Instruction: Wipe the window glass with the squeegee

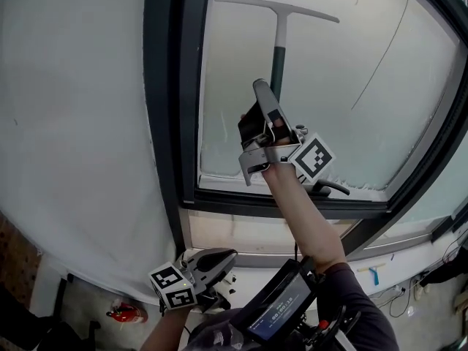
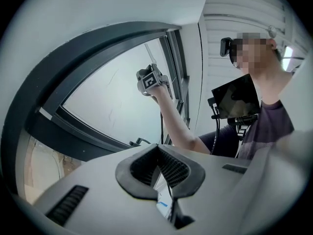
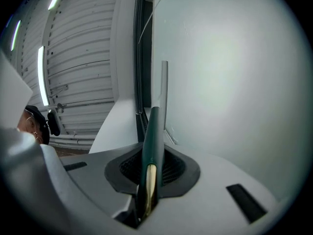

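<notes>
The squeegee (image 1: 278, 57) has a dark green handle and a pale T-shaped blade (image 1: 281, 7) that lies against the upper window glass (image 1: 344, 93). My right gripper (image 1: 268, 99) is raised in front of the pane and shut on the handle's lower end. In the right gripper view the green handle (image 3: 152, 136) runs up from between the jaws of the right gripper (image 3: 150, 169), with the blade (image 3: 165, 89) seen edge-on beside the glass (image 3: 230, 77). My left gripper (image 1: 213, 263) hangs low by the wall; in its own view the left gripper (image 2: 159, 166) is shut with nothing in it.
A dark window frame (image 1: 172, 123) borders the pane, with a white wall (image 1: 73, 123) to its left. A window handle (image 1: 330, 188) sits on the lower sill. A red extinguisher (image 1: 126, 314) stands on the floor. A screen (image 1: 281, 307) is mounted at the person's chest.
</notes>
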Demonstrator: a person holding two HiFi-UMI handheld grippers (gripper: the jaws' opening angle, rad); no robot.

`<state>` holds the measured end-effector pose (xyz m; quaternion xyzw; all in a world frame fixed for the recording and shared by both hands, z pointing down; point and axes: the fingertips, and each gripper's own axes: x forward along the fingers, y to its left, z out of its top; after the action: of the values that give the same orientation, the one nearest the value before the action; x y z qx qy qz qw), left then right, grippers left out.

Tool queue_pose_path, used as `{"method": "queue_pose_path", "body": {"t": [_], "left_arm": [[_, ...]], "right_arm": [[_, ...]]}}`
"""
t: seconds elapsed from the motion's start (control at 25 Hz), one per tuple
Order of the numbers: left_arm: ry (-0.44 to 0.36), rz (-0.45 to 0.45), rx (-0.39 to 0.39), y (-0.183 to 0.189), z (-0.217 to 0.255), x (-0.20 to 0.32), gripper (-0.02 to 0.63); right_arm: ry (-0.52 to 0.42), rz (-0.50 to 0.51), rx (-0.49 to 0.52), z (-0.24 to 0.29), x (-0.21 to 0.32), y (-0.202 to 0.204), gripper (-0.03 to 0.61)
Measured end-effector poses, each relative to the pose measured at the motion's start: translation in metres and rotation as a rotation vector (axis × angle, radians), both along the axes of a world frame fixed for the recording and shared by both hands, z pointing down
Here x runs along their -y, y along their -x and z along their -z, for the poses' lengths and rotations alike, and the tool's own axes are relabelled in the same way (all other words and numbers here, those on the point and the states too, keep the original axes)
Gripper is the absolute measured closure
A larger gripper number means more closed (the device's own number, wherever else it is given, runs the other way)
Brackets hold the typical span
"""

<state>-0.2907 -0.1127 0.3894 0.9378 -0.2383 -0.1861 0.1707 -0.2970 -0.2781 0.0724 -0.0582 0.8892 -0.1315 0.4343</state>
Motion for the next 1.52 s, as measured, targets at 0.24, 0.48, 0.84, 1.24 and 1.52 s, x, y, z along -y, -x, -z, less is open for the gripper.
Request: {"method": "queue_pose_path", "body": {"t": [0.24, 0.48, 0.84, 1.24, 1.52], "left_arm": [[0.001, -0.004, -0.012, 0.010, 0.001, 0.007, 0.606], [0.003, -0.008, -0.020, 0.015, -0.003, 0.012, 0.606], [0.023, -0.058, -0.022, 0.002, -0.029, 0.014, 0.606], [0.051, -0.057, -0.017, -0.001, -0.020, 0.016, 0.606], [0.070, -0.055, -0.001, 0.000, -0.005, 0.015, 0.606]], "right_arm": [[-0.012, 0.013, -0.020, 0.000, 0.000, 0.016, 0.538], [-0.008, 0.061, -0.040, -0.004, 0.000, 0.022, 0.543], [-0.018, 0.097, -0.096, -0.031, -0.004, 0.016, 0.543], [0.003, 0.141, -0.105, -0.032, -0.005, 0.019, 0.546], [0.016, 0.155, -0.110, -0.032, -0.006, 0.020, 0.546]]}}
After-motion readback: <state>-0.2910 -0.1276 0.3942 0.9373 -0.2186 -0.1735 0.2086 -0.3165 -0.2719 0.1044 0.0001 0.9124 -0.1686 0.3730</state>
